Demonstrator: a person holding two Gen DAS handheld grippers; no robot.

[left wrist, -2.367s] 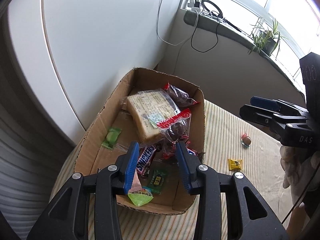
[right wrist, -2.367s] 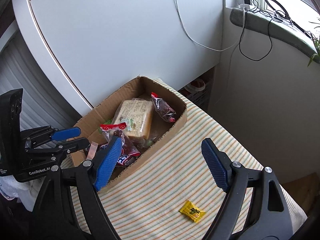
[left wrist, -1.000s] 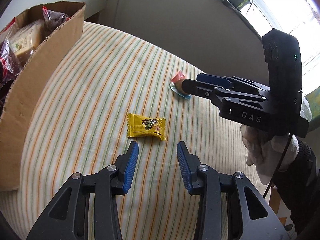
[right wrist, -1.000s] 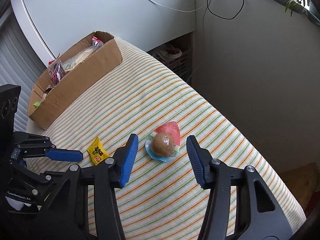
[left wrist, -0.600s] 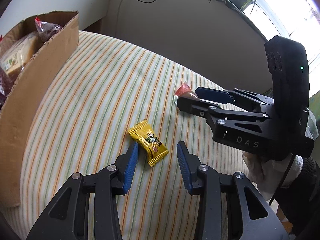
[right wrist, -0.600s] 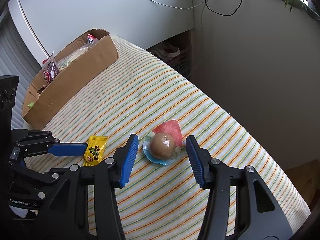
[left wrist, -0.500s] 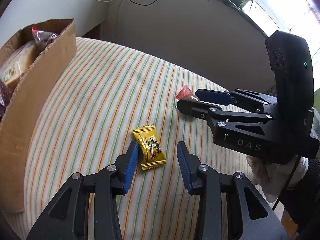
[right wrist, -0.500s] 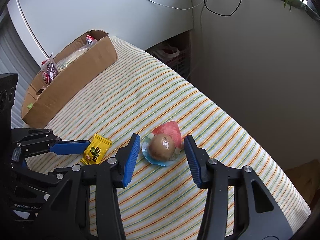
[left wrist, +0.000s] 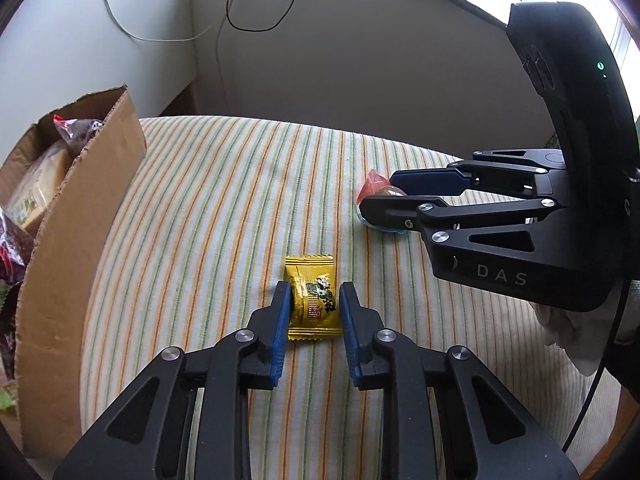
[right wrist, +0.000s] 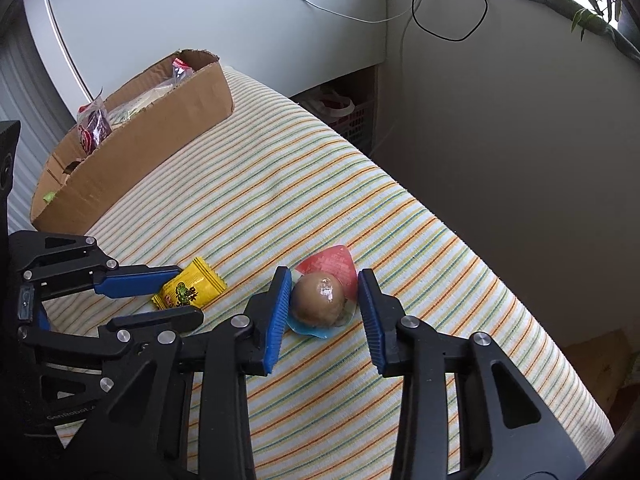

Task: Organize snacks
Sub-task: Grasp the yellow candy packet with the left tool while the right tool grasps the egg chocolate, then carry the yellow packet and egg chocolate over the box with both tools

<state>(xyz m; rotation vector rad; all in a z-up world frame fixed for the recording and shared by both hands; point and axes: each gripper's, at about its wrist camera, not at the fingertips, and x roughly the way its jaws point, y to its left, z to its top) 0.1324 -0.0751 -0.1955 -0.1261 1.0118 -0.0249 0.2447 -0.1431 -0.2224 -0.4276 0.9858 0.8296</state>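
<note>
Both tools slant steeply down at the striped cloth-covered table point(left wrist: 224, 208), side by side.

In the left wrist view, the left gripper point(left wrist: 313, 305) fills the lower middle of the frame, its black arms rising from the bottom edge to two blue-padded fingers point(left wrist: 282, 312). The jaws are closing, with the flat yellow foil candy packet point(left wrist: 312, 298) between them; the left pad sits against the packet's edge and the right pad looks to be at its other edge, though a firm pinch cannot be confirmed. The packet lies flat on the cloth, its far half sticking out beyond the fingertips.

In the right wrist view, the right gripper point(right wrist: 325, 294) occupies the lower centre of the frame. Its jaws are closing too, around the round brown snack in a clear wrapper with red and blue ends point(right wrist: 320, 296). The left pad is touching or just beside the brown ball; the right pad stands a little apart from it, so the snack is straddled and rests on the cloth. At the right edge of the left wrist view, a white-gloved hand point(left wrist: 560, 320) shows behind that gripper's black body.

Farther off, at the left edge of the left wrist view and the upper left of the right wrist view, stands the open brown cardboard box point(right wrist: 160, 128) with bagged snacks inside, well apart from both loose pieces.
</note>
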